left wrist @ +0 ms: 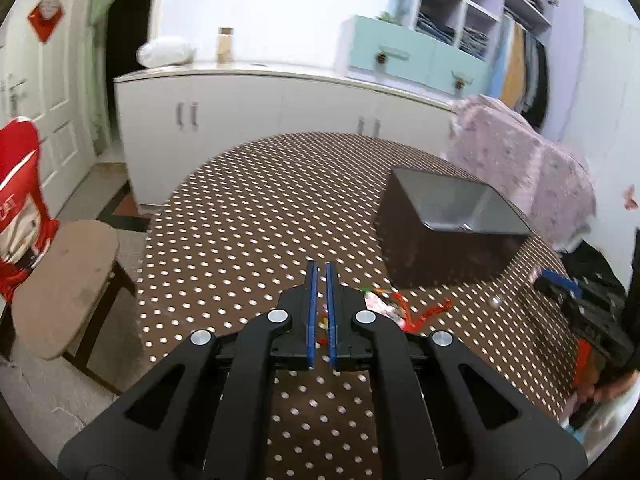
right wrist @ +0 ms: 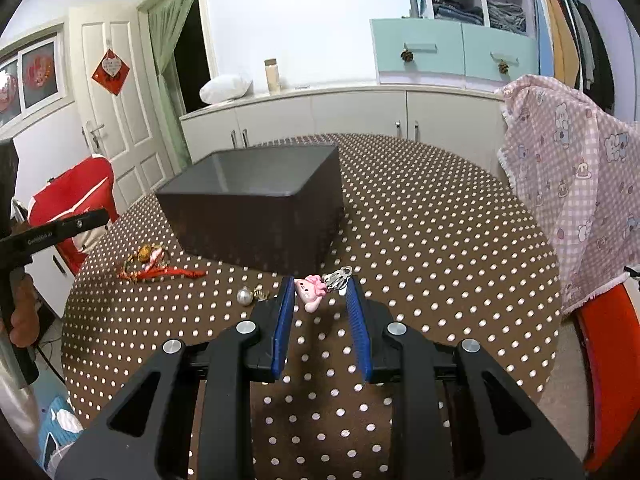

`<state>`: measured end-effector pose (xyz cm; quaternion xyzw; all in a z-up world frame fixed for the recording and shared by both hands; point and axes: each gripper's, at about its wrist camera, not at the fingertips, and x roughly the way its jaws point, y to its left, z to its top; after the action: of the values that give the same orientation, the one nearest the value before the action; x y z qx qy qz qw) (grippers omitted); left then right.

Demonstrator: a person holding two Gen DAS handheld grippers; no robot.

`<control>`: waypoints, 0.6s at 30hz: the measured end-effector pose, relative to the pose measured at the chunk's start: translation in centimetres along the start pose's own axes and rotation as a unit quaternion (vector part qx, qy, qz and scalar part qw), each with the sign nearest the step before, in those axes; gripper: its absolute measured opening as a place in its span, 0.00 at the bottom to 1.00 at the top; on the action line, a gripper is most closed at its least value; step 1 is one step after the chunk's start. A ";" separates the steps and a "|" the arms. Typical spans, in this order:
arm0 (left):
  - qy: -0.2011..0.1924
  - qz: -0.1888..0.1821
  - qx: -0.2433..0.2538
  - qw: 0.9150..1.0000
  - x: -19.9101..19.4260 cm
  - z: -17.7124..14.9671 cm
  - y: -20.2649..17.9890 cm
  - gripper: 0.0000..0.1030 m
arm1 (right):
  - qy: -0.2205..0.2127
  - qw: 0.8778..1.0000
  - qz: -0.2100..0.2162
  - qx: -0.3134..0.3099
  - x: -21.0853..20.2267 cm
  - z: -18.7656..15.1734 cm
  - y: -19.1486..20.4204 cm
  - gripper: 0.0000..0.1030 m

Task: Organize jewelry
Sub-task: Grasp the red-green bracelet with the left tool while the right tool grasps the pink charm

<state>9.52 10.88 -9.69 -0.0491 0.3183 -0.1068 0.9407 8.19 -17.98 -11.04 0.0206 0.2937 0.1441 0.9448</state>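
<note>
Writing first: the other gripper's black body (right wrist: 48, 234), seen at the left edge of the right wrist view, carries small pale lettering, too blurred to read, and the red diamond hanging (right wrist: 111, 71) on the white door (right wrist: 116, 112) has characters too small to make out. The right gripper (right wrist: 320, 285) hovers low over the round brown table with white dots (right wrist: 440, 240), blue fingers (right wrist: 282, 320) spread wide apart, and a pink charm with a silver clip (right wrist: 316, 294) lies on the cloth right between their tips, not clamped. Just left of it sits a pearl bead (right wrist: 244, 296), and farther left a red cord ornament with a gold piece (right wrist: 154, 266). The dark box (right wrist: 256, 208) stands open-topped just behind the charm, well in from the table's rim, with bare dotted cloth to its right running out to the edge. A pink checked cloth (right wrist: 576, 200) drapes off the right side beyond that edge. Over in the left wrist view, the left gripper (left wrist: 321, 266) has its blue fingers (left wrist: 311, 312) drawn nearly together with a thin slit between and nothing gripped; the red cord ornament (left wrist: 400, 308) lies just right of them, partly hidden by the black linkage, the box (left wrist: 448, 228) beyond it. Open cloth stretches ahead and left to the rim, where a padded stool (left wrist: 60, 288) sits alongside.
</note>
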 end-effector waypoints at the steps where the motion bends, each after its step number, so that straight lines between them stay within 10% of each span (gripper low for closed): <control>1: 0.006 -0.008 0.001 1.000 0.2 -0.1 -0.1 0.05 | 0.000 1.000 0.001 0.001 -0.1 0.1 0.0 0.24; 15: 0.070 0.033 0.027 0.997 2.9 -1.2 -0.2 0.10 | 0.030 1.000 0.001 0.010 0.6 -0.9 0.0 0.24; 18: 0.077 0.034 0.021 0.996 3.2 -1.2 0.0 0.81 | 0.036 0.999 -0.001 0.012 0.9 -1.0 0.0 0.24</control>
<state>11.23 10.13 -12.49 -0.0097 0.3894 -0.0848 0.9171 8.34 -17.82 -12.33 0.0266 0.3293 0.1397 0.9334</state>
